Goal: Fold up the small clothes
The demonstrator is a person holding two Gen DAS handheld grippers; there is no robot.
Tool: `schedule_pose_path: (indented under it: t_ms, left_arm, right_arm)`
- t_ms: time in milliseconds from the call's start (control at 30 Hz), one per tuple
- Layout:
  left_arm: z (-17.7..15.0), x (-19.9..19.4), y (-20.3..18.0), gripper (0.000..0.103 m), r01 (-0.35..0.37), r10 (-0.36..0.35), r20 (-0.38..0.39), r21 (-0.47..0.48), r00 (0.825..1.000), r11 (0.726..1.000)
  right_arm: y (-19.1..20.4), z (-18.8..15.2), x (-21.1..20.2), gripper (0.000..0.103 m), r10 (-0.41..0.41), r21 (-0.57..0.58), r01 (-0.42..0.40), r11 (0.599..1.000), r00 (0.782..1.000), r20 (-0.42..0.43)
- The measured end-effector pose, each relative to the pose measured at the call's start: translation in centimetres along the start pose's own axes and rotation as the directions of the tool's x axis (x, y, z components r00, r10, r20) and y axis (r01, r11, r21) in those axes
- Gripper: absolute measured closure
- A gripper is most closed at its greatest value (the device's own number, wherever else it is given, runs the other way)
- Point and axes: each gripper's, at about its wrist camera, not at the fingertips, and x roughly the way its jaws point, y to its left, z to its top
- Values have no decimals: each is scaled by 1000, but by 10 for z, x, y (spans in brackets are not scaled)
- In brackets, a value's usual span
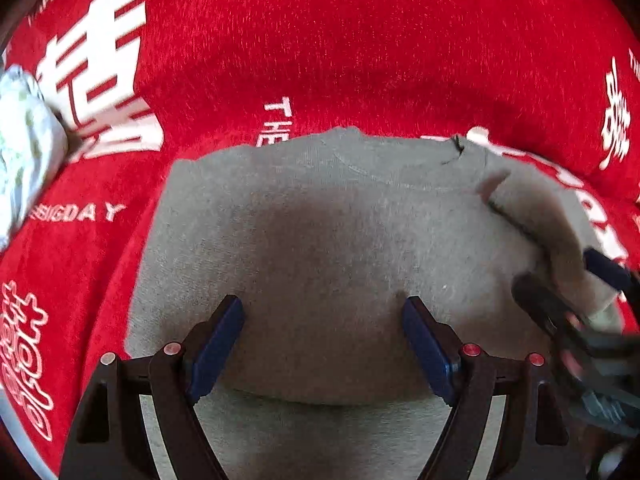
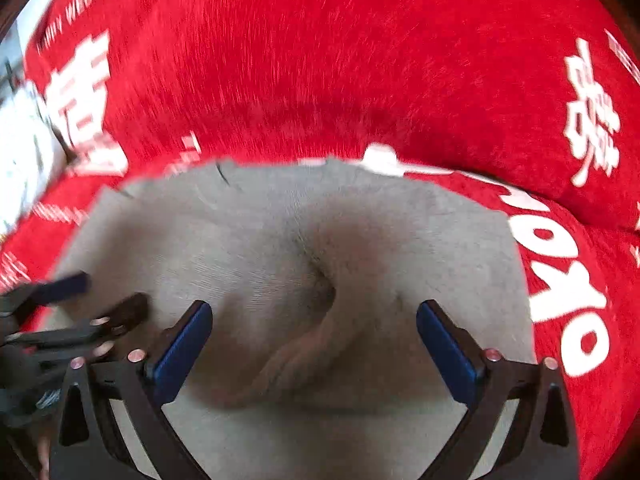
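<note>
A small grey garment (image 1: 320, 220) lies spread on a red cloth with white lettering (image 1: 360, 40). My left gripper (image 1: 324, 304) hovers open over its near middle, with nothing between the blue pads. At the right edge of the left wrist view, my right gripper (image 1: 560, 276) straddles a raised fold of the garment's right side. In the right wrist view a soft ridge of the grey garment (image 2: 304, 344) runs between the wide jaws of the right gripper (image 2: 314, 307), and neither pad presses it. The left gripper (image 2: 100, 294) shows blurred at the left there.
A white, light-patterned bundle of fabric (image 1: 20, 140) lies at the far left on the red cloth, also seen blurred as the white bundle (image 2: 20, 168) in the right wrist view. Red cloth (image 2: 320, 60) stretches beyond the garment's far edge.
</note>
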Motion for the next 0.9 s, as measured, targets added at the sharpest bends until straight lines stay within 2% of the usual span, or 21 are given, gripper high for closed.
schedule_pose_path:
  t_ms: [33,67,100,167,233,333,400,467,533,633,667,733,767,833,900]
  left_arm:
    - [-2,-1,0,20,-3,3,4,9,1000,1000]
    - [-2,-2,0,20,1,-2,7,18,1000,1000]
    - [-3,-2,0,20,3,-3,11,23,1000,1000]
    - [-4,-4,1,20,6,-6,18,32,1000,999]
    - [-6,-7,0,20,5,-5,21,29,1000,1000]
    - [-7,-11,-4,20,14,-16,30,36,999,999]
    - [-9,-13,-8,20,22,-23,33,35,999,999]
    - [-9,-14,-12,20,24,-25,37,34,999,999]
    - [-7,-15,-15,20,19,-20,40,39,999,999]
    - [-6,-14,-20,20,2,-4,41,52,999,999]
    - [-5,-11,-20,20,-6,5,35,56,999,998]
    - [-5,-6,-19,20,-17,15,24,54,1000,998]
    - [-4,-5,-17,20,-9,7,26,49,1000,999]
    - [-3,-4,-16,20,-5,4,25,55,1000,998]
    - [-1,-3,-16,20,-9,7,23,62,1000,998]
  right_arm:
    - [-3,-2,6,16,-45,-7,45,999,999,-20]
    - [-18,-8,8,16,-76,31,77,997,997,-26]
    - [-33,-14,4,16,-54,97,55,994,998,-15]
    - [-64,-29,-8,16,-66,210,67,975,998,-11]
    - [-88,-46,-32,15,-68,270,50,961,996,56]
    - [-104,-63,-58,15,-155,299,126,946,985,72]
    - [-111,-70,-70,15,-164,332,125,935,982,92]
    - [-110,-70,-76,15,-136,355,87,931,984,116]
    - [-99,-67,-79,15,-107,333,55,941,984,140]
    - [-70,-52,-70,15,-11,217,-24,976,987,159]
    - [-61,-48,-58,15,54,183,-81,980,987,149]
    - [-55,-44,-37,15,92,171,-106,980,992,87]
    - [-56,-43,-22,15,58,171,-63,983,998,37]
    - [-57,-40,-12,15,-30,150,25,988,999,35]
    - [-58,-37,-9,15,-65,146,62,987,998,19]
